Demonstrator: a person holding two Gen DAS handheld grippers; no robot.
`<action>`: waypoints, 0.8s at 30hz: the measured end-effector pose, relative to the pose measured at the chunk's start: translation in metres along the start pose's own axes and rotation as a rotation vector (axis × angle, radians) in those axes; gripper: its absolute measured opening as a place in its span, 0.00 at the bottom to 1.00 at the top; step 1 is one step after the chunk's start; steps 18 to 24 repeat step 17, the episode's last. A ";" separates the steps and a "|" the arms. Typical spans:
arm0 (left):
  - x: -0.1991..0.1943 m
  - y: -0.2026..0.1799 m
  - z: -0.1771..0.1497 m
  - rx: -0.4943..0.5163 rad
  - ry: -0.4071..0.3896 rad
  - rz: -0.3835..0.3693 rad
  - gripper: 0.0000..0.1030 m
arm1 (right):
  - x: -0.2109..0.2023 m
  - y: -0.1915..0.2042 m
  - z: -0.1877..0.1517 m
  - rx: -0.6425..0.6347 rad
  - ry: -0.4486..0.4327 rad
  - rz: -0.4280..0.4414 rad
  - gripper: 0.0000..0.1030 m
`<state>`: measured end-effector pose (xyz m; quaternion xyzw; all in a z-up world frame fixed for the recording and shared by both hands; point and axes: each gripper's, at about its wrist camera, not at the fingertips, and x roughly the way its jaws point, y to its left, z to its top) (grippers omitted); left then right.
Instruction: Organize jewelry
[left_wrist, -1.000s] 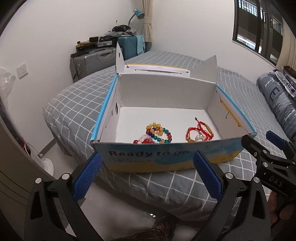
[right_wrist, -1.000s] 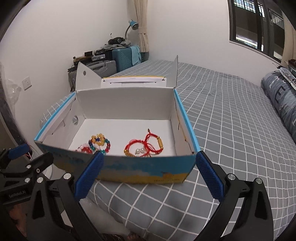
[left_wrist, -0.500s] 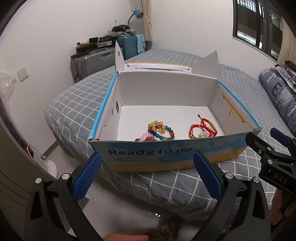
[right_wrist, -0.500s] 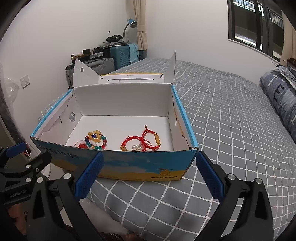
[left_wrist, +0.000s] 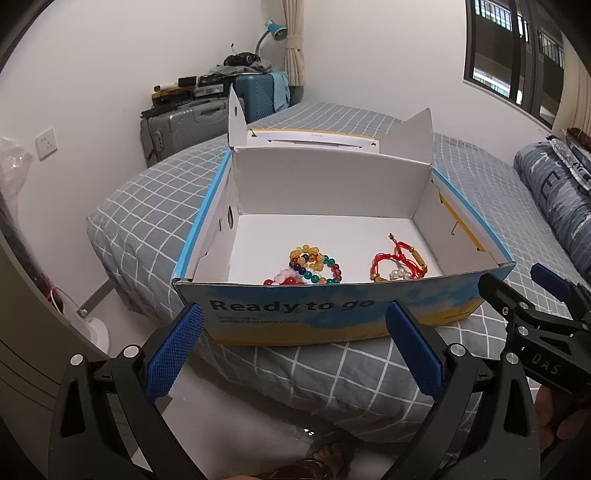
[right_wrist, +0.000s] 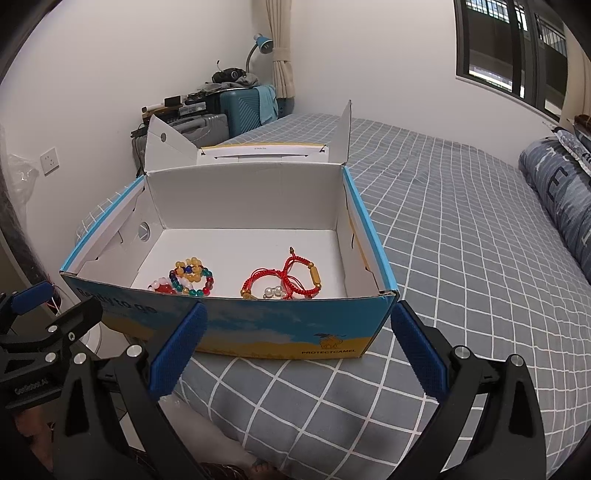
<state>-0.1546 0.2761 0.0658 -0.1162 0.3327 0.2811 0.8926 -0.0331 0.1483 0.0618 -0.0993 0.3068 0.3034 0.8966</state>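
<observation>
Two clusters of jewelry lay on the white floor of an open cardboard box, both close behind its near wall. On the left sat a bunch of beaded bracelets (right_wrist: 190, 277), with amber, green, blue and red beads and a pink-white piece at the near edge. Just to their right, apart from them, lay a tangle of red cord bracelets (right_wrist: 284, 282) with gold tube beads and small pearls.

The box (right_wrist: 280, 336) was blue and yellow, printed "Ready to go" on its front, its lid flaps folded back and standing up. It rested at the corner of a bed (right_wrist: 461, 229) covered in grey checked bedding, its near wall close to the mattress edge.

The left gripper (left_wrist: 293, 345) and the right gripper (right_wrist: 297, 347) hovered before that wall, each with its blue-padded tongs spread wide and holding nothing.

As a judgement, the risks were these. The red cords overlapped, so a pinch on one strand might lift the whole knot. The round beads might roll out of a shallow grip. Reaching down over the near wall might nudge the light box, and a nudge toward the person might tip it off the bed.
</observation>
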 end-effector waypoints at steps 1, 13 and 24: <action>0.000 0.000 0.000 -0.001 0.002 -0.001 0.94 | 0.000 0.000 0.000 -0.001 0.000 0.000 0.93; 0.001 0.003 0.001 -0.037 0.015 -0.017 0.94 | 0.000 0.002 -0.001 0.003 0.000 -0.001 0.93; -0.001 0.002 0.001 -0.037 0.009 -0.014 0.94 | 0.000 0.003 -0.001 0.006 0.000 -0.003 0.93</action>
